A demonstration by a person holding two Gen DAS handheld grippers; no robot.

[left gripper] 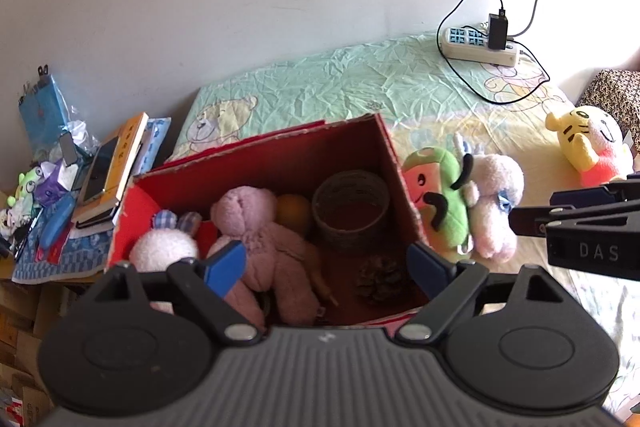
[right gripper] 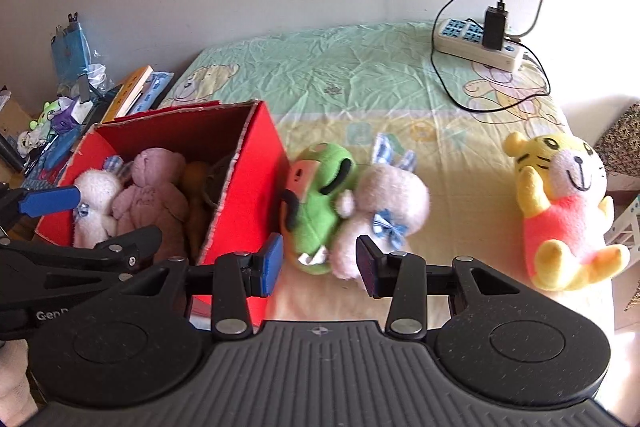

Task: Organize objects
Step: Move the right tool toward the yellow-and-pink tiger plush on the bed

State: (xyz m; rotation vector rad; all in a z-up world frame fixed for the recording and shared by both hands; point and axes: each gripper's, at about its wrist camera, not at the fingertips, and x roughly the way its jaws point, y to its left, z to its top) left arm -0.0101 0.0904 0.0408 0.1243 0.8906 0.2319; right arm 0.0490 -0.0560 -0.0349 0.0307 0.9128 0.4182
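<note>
I held the left gripper (left gripper: 326,263) over the red box (left gripper: 394,163), its fingers spread wide and gripping nothing; the pink bear (left gripper: 256,227) and white bunny (left gripper: 164,247) lay inside below it. Right of the box, touching its wall, lay the green plush (right gripper: 316,203) and pale bunny (right gripper: 380,203). The right gripper (right gripper: 320,263) hung near them, fingers partly apart and empty. I judged a centred descent over one toy advisable. The yellow tiger (right gripper: 560,203) sat well apart, rightmost.
</note>
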